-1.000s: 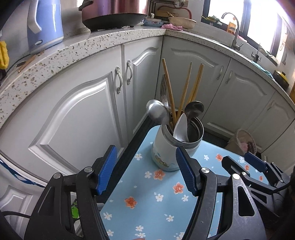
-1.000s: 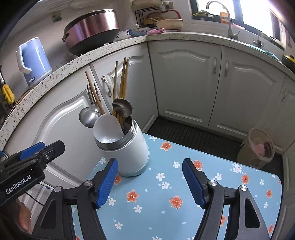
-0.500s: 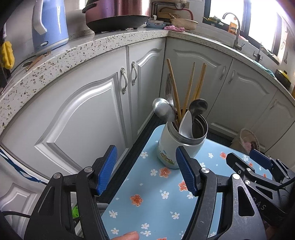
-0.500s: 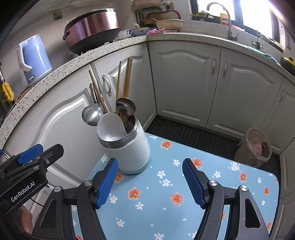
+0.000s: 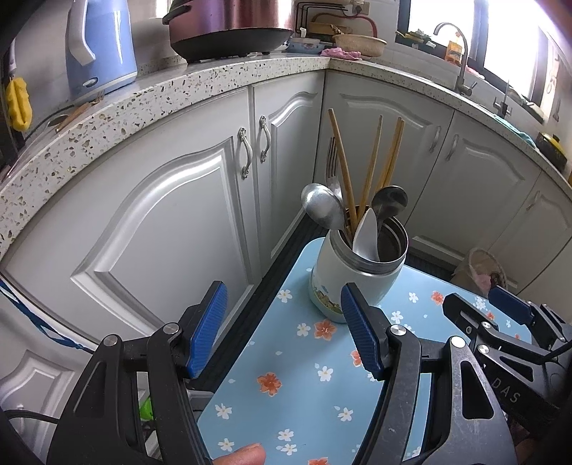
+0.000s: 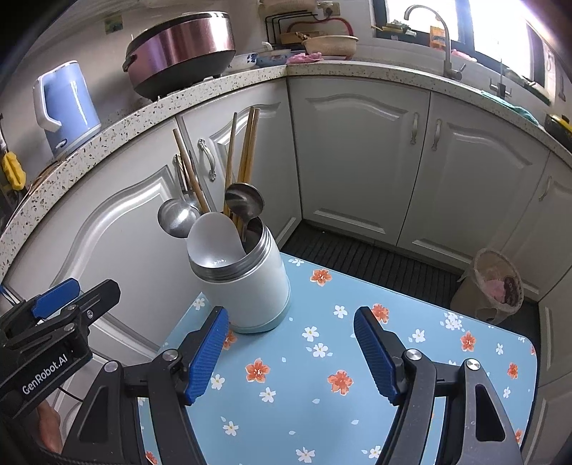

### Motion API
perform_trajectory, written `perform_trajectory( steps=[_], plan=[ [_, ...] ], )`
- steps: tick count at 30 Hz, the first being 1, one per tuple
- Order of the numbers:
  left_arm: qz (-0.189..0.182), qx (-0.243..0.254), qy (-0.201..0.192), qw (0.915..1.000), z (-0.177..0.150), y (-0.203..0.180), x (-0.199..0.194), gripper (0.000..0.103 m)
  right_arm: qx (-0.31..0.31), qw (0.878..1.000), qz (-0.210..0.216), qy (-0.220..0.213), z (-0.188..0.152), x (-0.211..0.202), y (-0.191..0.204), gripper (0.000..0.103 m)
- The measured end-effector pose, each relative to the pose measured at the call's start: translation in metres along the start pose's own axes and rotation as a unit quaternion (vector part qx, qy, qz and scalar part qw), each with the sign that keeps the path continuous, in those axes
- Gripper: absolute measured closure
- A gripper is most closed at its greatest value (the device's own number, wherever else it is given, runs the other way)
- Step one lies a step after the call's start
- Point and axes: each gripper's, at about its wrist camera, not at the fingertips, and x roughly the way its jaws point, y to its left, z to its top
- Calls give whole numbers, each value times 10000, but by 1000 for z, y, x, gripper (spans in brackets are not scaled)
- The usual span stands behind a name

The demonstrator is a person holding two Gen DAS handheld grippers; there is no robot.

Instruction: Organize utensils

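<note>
Your white pot [image 5: 359,275] [image 6: 250,286] stands upright on the desk [image 5: 296,375] [image 6: 411,357], near its far corner on the side of the cupboards [image 5: 161,200] [image 6: 357,153]. The desk has a blue cover with little flowers.

Count what sticks out of the pot. There are four wooden chopsticks [image 5: 341,168] [image 6: 246,150]. There are two metal spoons [image 5: 321,211] [image 6: 245,196]. There is one white plastic spoon [image 5: 367,232] [image 6: 214,238]. There is one fork [image 5: 331,168], partly hidden behind the chopsticks.

Your left gripper [image 5: 284,329] hangs over the desk edge, just in front of the pot. Its jaws are wide apart and hold nothing. One blue finger sits just beside the bottom of the pot in the left wrist view, but you cannot tell if it touches.

Your right gripper [image 6: 289,347] hangs over the desk, near the pot. Its jaws are wide apart too, and nothing is in them.

Behind the pot, up on the kitchen counter [image 6: 250,77], stand one blue kettle [image 5: 100,46] [image 6: 66,107] and one big cooker [image 5: 232,25] [image 6: 182,50]. One small bin [image 6: 495,286] sits on the floor, well apart from the pot.
</note>
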Motion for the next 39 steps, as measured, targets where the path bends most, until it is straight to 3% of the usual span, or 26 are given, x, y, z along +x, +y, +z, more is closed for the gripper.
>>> perform_trajectory(
  steps=[39],
  plan=[
    [60,101,100,9999,-5,-6,9,37,-137,9998,90,88,0,6,1,33]
  ],
)
